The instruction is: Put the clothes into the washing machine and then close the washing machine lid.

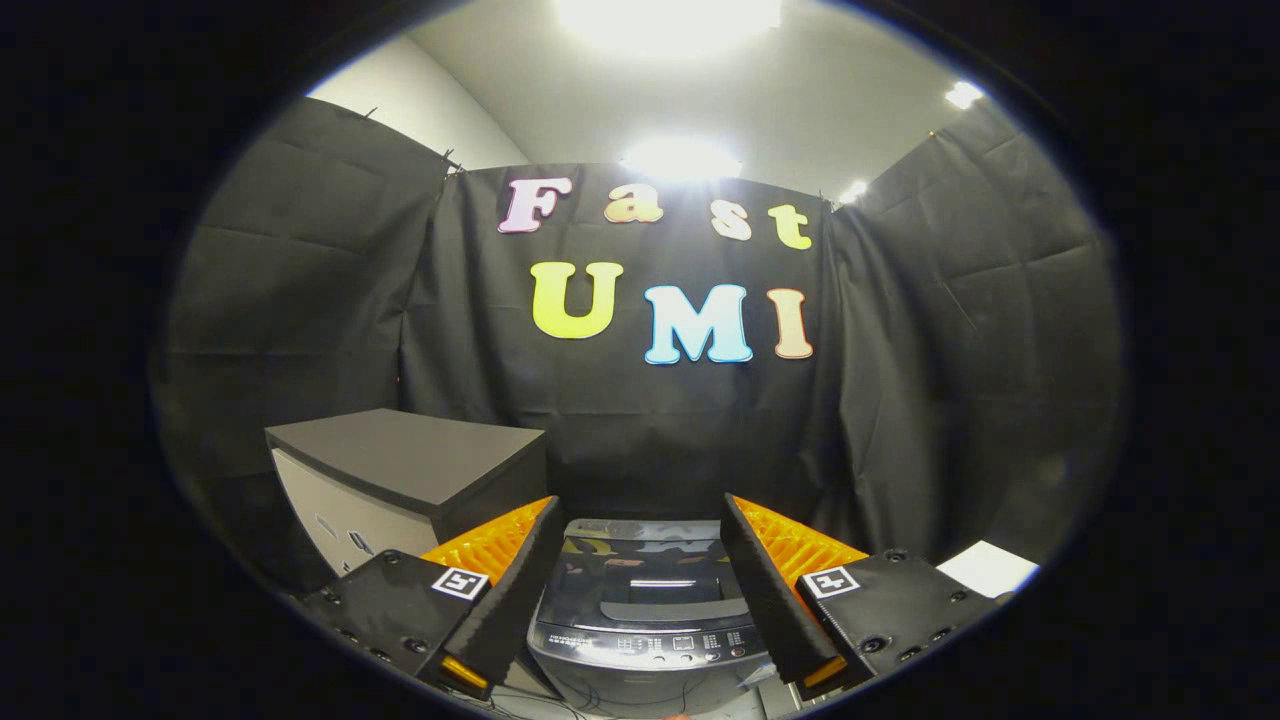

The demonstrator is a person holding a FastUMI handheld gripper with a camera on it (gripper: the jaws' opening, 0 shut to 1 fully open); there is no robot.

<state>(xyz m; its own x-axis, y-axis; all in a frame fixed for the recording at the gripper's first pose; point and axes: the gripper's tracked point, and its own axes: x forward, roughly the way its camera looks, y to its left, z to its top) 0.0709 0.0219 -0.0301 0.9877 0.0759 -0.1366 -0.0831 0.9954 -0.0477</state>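
A grey cabinet (400,480) is seen left. The fingers (640,580) are held wide open, empty. Between them stands the washing machine (645,630), its glossy lid (640,575) lying closed; stiff, probably slippery, best taken at the front edge.

Black cloth (640,420) hangs in creased panels as the booth's wall on three sides, its seams showing where the panels meet. Above it runs a pale ceiling (800,110) with several bright lamps (680,158) that glare white. A plain light wall (420,110) rises behind the cloth's top edge. Against the cloth stands a boxy cabinet (400,480) with a dark flat top and a pale front.
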